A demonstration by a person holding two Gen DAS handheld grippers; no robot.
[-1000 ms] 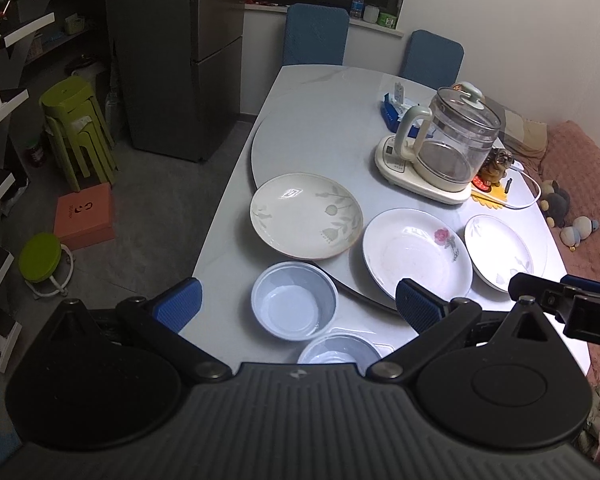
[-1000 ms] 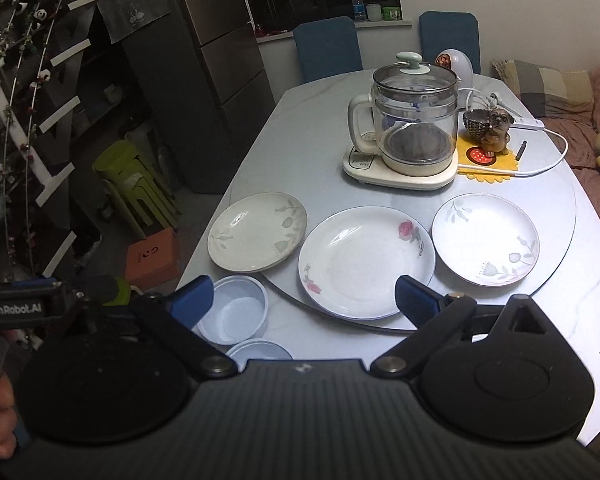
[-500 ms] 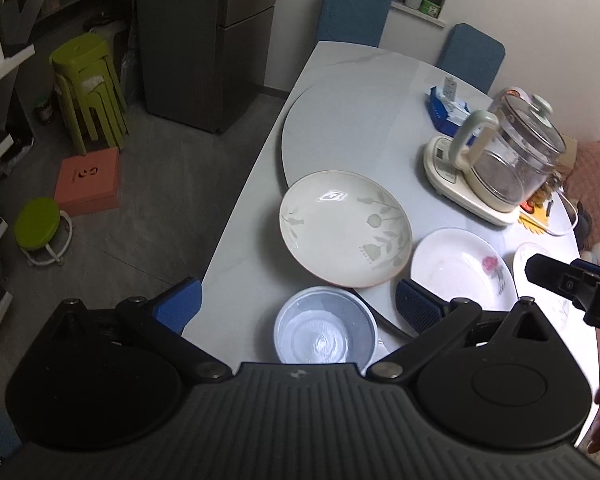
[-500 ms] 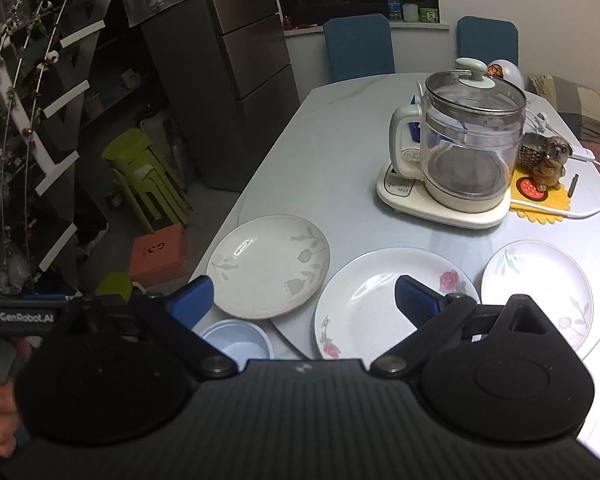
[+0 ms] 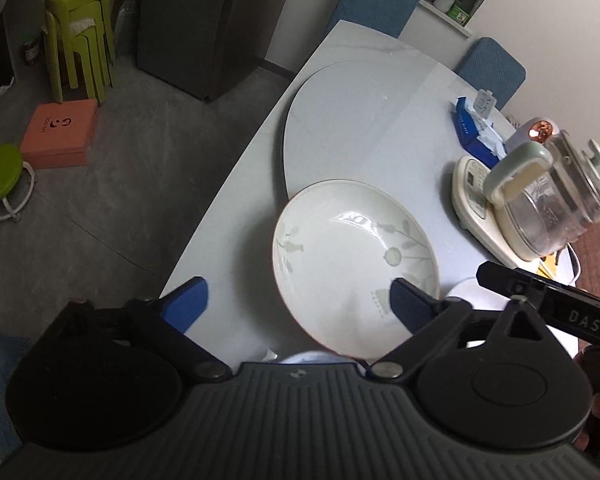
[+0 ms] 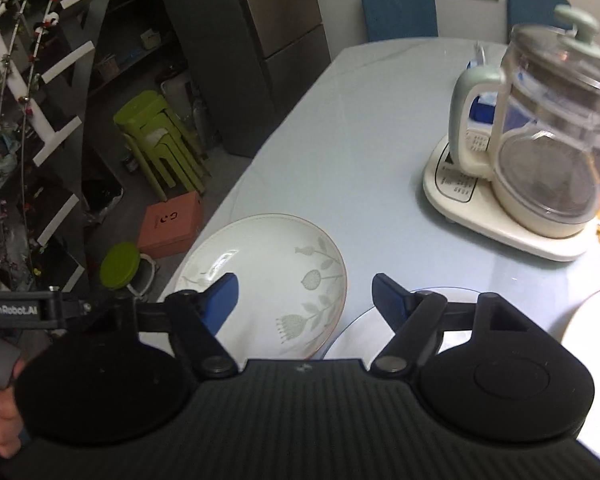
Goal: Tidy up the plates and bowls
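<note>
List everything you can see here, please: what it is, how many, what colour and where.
Cream floral ceramic plate: one, near table edge.
Glass electric kettle: one, clear on cream base, table's right.
Pale grey oval table: one, centre.
Blue padded chairs: two, far side.
Lime plastic stools: one stack, floor left.
Orange cardboard box: one, floor.
Dark grey fridge: one, behind.
Left tool: black, blue pads, closing, nothing gripped.
Right tool: same, closing over plate's rim, nothing gripped.

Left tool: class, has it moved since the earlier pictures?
Yes. The left tool has closed in on the cream plate; the kettle now sits far right.
</note>
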